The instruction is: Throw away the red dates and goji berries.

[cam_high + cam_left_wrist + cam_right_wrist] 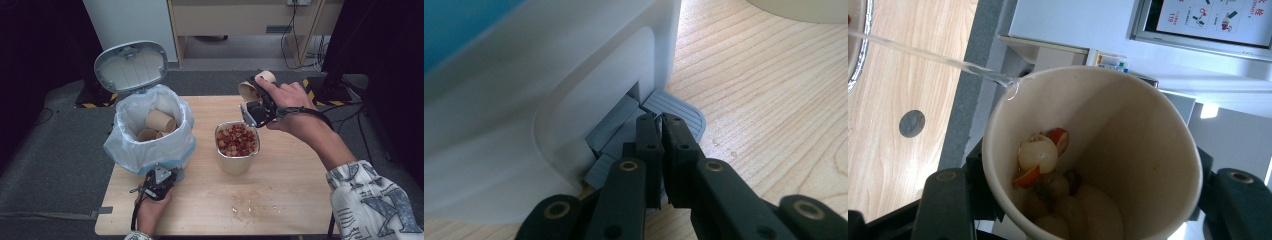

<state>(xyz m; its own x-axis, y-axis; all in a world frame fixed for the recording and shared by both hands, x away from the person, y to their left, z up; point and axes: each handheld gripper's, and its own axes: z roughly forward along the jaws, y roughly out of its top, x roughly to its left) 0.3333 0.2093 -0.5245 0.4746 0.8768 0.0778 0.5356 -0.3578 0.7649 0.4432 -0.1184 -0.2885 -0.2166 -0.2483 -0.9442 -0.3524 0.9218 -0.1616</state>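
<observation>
Paper cup: a paper cup [252,86] is held tipped on its side above the far edge of the table [295,200], just beyond the metal bowl; in the right gripper view [1128,165] fruit pieces [1040,152] cling inside it and a thin stream of liquid [943,61] runs from its rim.
Right tongs: the right tongs [256,102] are clamped on the paper cup, one jaw on each side of its wall.
Metal bowl: a metal bowl [235,162] stands mid-table, heaped with red and pale fruit.
Left tongs: the left tongs [159,182], jaws closed together, press on the grey pedal [679,112] at the foot of the bin, as the left gripper view shows.
Bin: a white pedal bin [150,145] at the table's left, lined with a plastic bag, lid [131,65] standing open, used cups [159,122] inside.
Table: pale wood, with damp specks [245,207] near the front edge.
</observation>
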